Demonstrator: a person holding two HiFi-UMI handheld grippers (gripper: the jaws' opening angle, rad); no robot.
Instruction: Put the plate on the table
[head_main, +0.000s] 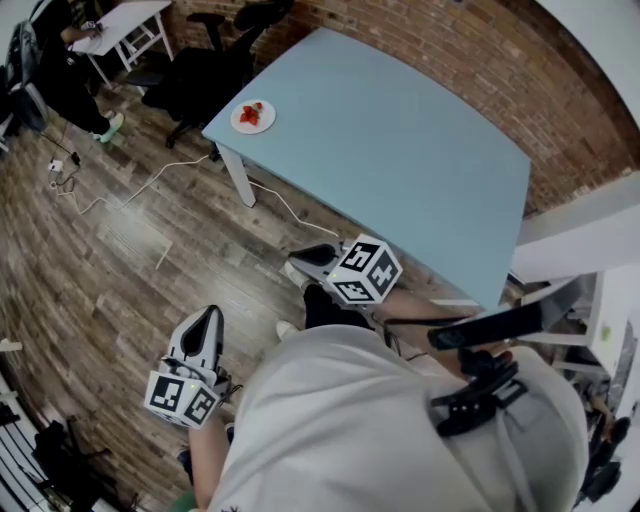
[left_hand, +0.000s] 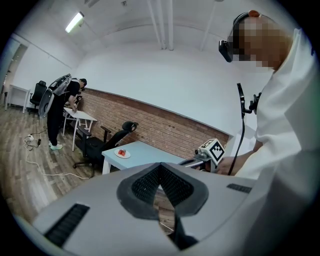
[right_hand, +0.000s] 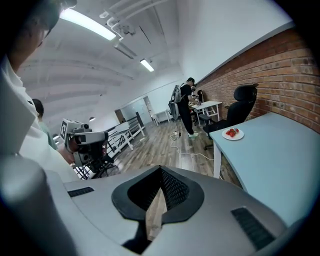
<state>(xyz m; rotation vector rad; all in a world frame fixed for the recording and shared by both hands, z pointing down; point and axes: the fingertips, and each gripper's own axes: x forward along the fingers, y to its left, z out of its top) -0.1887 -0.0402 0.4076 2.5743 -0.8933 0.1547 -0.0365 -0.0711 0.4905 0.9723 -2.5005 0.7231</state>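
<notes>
Plate (head_main: 253, 116) sits at the table's (head_main: 400, 170) eleven o'clock corner; we judge the task done. Left gripper (head_main: 205, 318) and right gripper (head_main: 303, 256) are both closed and empty.

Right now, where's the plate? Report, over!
Left gripper shut, empty. Right gripper shut, empty. Plate with red food on table, far corner. Nothing in the way.
</notes>
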